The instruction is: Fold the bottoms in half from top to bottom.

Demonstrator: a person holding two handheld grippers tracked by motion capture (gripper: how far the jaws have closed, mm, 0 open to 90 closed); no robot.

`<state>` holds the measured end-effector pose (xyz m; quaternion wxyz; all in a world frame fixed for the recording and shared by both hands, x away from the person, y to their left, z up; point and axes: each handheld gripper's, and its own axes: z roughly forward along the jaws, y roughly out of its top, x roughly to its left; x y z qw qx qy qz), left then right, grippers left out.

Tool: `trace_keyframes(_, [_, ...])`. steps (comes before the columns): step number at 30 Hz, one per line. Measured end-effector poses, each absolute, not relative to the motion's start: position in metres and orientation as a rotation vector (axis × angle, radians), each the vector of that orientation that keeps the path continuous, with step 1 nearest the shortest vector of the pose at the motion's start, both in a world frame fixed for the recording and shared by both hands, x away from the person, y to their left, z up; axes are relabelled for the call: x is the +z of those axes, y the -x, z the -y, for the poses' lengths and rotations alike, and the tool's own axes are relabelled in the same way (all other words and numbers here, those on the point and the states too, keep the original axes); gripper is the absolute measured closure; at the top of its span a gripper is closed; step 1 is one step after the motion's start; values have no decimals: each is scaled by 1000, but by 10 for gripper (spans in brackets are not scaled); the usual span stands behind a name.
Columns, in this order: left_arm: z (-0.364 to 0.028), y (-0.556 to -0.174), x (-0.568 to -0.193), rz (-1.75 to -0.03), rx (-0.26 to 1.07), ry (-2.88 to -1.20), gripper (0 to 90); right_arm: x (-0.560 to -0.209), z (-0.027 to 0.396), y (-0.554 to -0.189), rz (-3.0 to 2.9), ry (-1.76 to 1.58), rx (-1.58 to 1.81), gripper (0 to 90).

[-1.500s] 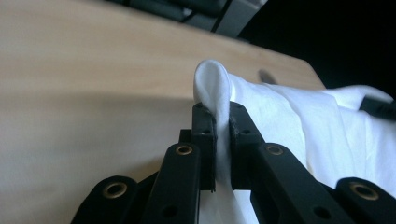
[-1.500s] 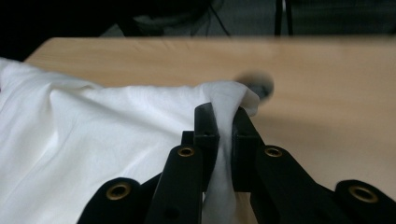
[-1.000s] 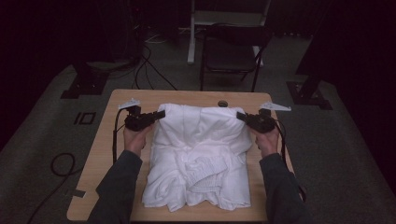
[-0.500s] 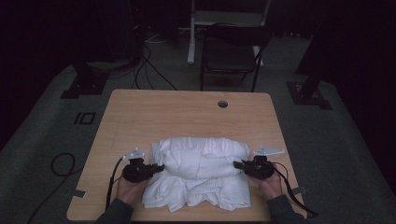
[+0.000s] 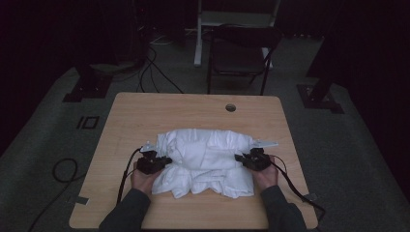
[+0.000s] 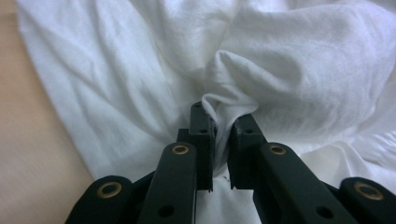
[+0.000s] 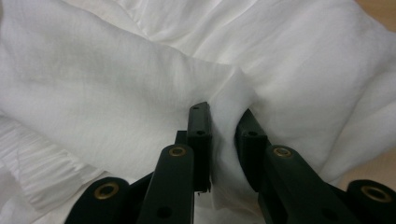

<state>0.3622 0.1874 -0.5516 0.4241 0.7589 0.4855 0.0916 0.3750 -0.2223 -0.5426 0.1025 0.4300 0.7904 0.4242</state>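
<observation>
Gripping a bunched white cloth (image 5: pixel 203 162) from both sides on a wooden table (image 5: pixel 145 111), near the front edge. Left gripper (image 5: pixel 159 162) clamped on the cloth's left edge, right gripper (image 5: pixel 243 159) on its right edge, each held in a hand (image 5: pixel 143 179) coming up from the bottom of the high view, dark sleeves (image 5: pixel 123 212) just behind. Seen close along the left gripper (image 6: pixel 220 126): jaws nearly closed, a pinched ridge of cloth (image 6: pixel 280 60) standing up between them, bare table (image 6: pixel 32 140) showing to one side. Seen close along the right gripper (image 7: pixel 223 128): jaws slightly apart, a thicker fold of cloth (image 7: pixel 116 79) wedged in the gap, a sliver of table (image 7: pixel 378 11) at the upper corner. Cloth folded over on itself into a rumpled bundle, far half of the table bare apart from a round grommet hole (image 5: pixel 230 107). Cables (image 5: pixel 295 186) trailing from both grippers toward the front edge. Beyond the table, a dark chair (image 5: pixel 239 53) and floor cables (image 5: pixel 159 72) on grey carpet. No brand, label or readable writing visible anywhere.
</observation>
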Motion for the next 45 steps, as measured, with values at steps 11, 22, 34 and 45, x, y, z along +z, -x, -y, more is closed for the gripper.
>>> trace_keyframes(11, [-210, -368, -511, -1171, 229, -1752, 436, -510, 235, -393, -2208, -1295, 1342, 488])
trace_keyframes(22, [-183, -385, -508, -1131, 202, -1844, 680, -515, 224, -402, -2289, -1304, 1298, 751])
trace_keyframes(34, [-203, -347, -449, -984, 280, -1658, 857, -453, 248, -372, -2053, -1138, 1460, 868])
trace_keyframes(45, [-221, -285, -491, -1031, 178, -1748, 852, -475, 271, -311, -2195, -1084, 1400, 868])
